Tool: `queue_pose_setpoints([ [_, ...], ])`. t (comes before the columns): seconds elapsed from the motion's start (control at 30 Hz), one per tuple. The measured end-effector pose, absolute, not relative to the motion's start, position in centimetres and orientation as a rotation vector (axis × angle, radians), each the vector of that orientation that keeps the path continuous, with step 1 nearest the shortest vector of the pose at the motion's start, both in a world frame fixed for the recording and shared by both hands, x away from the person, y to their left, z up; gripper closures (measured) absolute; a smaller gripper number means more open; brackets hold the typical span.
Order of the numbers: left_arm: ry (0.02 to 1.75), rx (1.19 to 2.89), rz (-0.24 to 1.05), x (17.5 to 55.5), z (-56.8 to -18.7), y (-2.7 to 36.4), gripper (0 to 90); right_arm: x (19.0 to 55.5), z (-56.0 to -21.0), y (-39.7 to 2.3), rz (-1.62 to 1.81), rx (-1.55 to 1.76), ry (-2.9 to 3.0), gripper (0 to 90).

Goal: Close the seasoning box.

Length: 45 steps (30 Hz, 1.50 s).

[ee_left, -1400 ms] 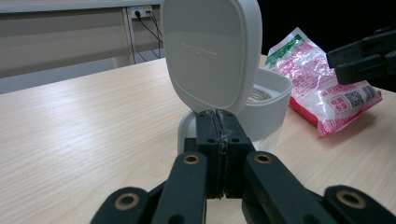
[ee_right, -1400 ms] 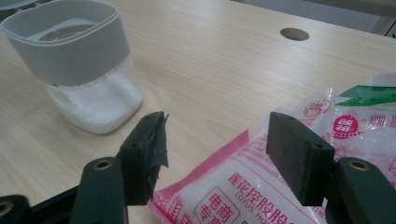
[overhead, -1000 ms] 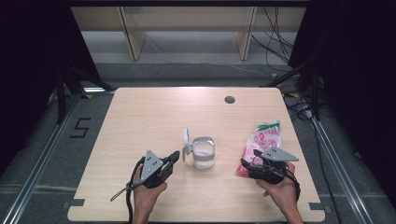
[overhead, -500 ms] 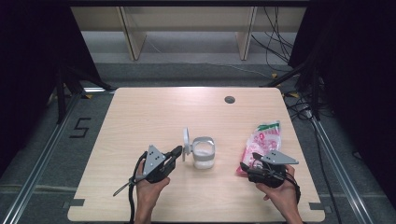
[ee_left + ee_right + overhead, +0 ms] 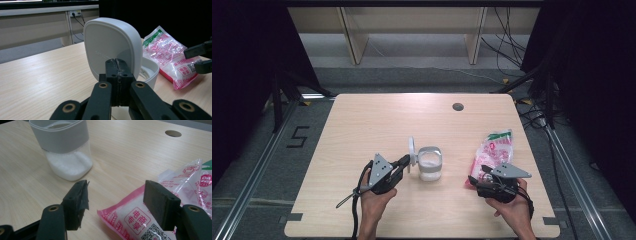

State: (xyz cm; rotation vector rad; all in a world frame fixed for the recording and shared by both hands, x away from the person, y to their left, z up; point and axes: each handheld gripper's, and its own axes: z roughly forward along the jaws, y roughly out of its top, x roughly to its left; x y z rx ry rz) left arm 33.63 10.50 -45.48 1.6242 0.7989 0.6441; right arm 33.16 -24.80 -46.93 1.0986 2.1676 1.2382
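Observation:
A clear container with a grey band holds white granules, and its white hinged lid stands upright and open. My left gripper is shut with nothing between its jaws, its tip right at the lid's outer face; I cannot tell whether it touches. In the left gripper view the shut tips sit in front of the lid. A pink and clear bag of white grains lies to the right. My right gripper is open, and the bag's near corner lies between its pads without being pressed.
The wooden table has a round cable hole at the back right. The container stands a short way left of the right gripper. Dark floor, rails and cables surround the table.
My left gripper has crept forward and right, closer to the upright lid. The right gripper, bag and container have stayed where they were.

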Motion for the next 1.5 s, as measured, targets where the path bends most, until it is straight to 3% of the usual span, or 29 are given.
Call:
queue_pose_setpoints([
  [1.2,0.752,1.645,0.627,33.6,-45.1,8.7,86.9,32.9,-47.0,-24.9,1.240,1.080,2.177,37.5],
  [1.33,0.753,1.639,0.615,33.5,-45.2,8.7,82.5,32.8,-47.0,-24.9,1.249,1.093,2.175,37.5],
  [1.5,0.755,1.662,0.595,33.3,-45.2,9.0,69.0,32.8,-47.1,-24.9,1.248,1.096,2.177,37.5],
])
